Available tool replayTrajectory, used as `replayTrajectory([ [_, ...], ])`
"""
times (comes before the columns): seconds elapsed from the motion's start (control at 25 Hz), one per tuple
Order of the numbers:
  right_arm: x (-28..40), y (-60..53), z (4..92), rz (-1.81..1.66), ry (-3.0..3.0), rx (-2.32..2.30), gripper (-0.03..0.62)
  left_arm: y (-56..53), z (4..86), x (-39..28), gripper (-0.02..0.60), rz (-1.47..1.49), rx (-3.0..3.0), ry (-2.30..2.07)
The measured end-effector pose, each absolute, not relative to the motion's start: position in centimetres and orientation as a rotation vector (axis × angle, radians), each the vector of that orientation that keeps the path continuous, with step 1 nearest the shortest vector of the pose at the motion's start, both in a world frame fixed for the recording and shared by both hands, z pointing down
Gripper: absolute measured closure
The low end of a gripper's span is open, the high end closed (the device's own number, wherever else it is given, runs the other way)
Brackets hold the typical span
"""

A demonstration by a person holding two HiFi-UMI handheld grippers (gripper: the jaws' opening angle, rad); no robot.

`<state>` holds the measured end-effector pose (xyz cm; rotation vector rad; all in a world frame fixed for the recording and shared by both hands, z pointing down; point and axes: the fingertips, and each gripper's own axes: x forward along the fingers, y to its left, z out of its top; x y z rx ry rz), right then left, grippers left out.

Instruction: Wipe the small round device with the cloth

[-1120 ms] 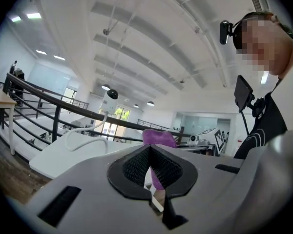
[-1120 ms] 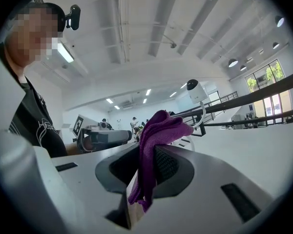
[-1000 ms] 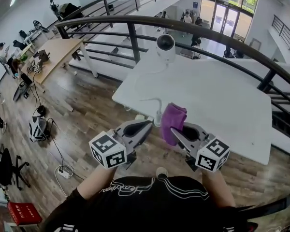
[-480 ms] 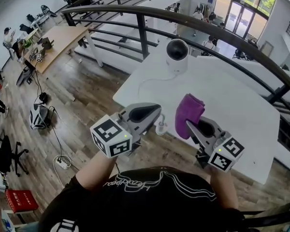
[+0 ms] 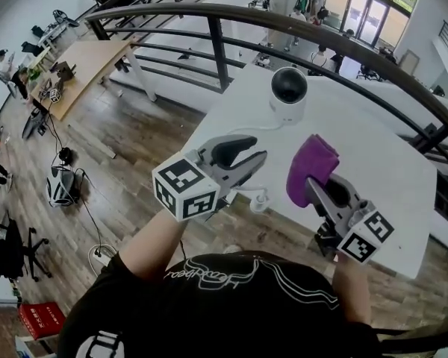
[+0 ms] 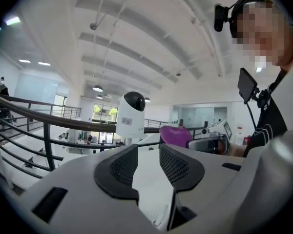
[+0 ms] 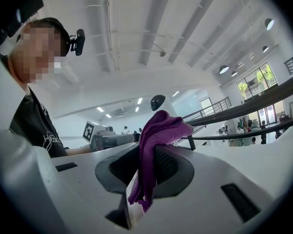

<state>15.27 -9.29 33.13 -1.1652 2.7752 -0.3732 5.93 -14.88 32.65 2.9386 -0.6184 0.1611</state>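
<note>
Both grippers have come forward since a second ago. They hung off the near edge of the white table (image 5: pixel 373 148) then, and now they reach in over it, closing on the small round camera (image 5: pixel 289 94). The camera stands upright near the table's far edge, just in front of the dark railing (image 5: pixel 209 21). Its white cable (image 5: pixel 235 130) trails back toward me.

The right gripper (image 5: pixel 315 186) has risen with the move and is clenched on the purple cloth (image 5: pixel 311 167). In the right gripper view the cloth (image 7: pixel 161 128) is pinched between the pads. A bunched fold stands above them and a tail hangs below, and the camera's black dome (image 7: pixel 157 102) shows just past the fold. The cloth is near the camera but not on it.

The left gripper (image 5: pixel 260 151) was clamped empty and its jaws have just been opening. In the left gripper view they (image 6: pixel 147 152) stand partly apart with only bare tabletop between them, lined up on the camera (image 6: pixel 130 113).

I read this as the end of the approach: the left is readying to steady the body while the right brings the cloth in. No wiping has begun.
</note>
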Motion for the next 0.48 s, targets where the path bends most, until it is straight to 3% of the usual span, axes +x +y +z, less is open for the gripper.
replayTrajectory([
  [0.2, 16.0, -10.5, 31.6, -0.347, 2.736, -1.209, 0.531, -17.8, 33.1, 6.8, 0.428, 0.221, 2.969, -0.576],
  [0.48, 16.1, -12.4, 27.0, -0.202, 2.716, -1.192, 0.531, -20.3, 33.3, 7.5, 0.428, 0.231, 2.962, -0.525],
])
